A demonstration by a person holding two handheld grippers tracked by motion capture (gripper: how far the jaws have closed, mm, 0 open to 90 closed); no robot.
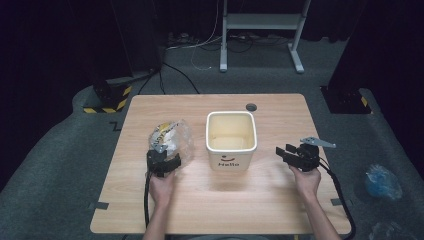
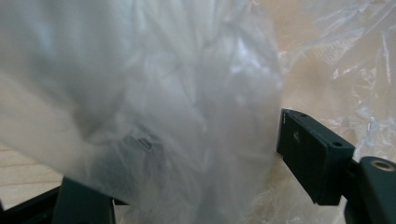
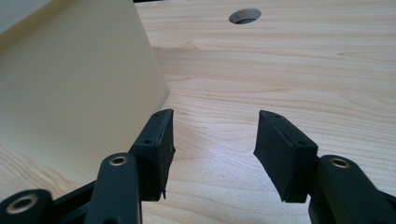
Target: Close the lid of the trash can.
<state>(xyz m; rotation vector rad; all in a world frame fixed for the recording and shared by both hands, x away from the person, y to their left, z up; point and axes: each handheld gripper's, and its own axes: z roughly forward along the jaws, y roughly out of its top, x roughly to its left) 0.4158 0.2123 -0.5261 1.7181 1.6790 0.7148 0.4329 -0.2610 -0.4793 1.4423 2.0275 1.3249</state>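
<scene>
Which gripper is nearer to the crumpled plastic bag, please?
Left. The left gripper has its jaws around the plastic bag; the right gripper sits open on the far side of the cream bin.

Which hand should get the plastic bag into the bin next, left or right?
Left. The left gripper already has the plastic bag bunched between its jaws, right beside the cream bin. The right gripper is open, nothing between its jaws, on the bin's far side.
</scene>
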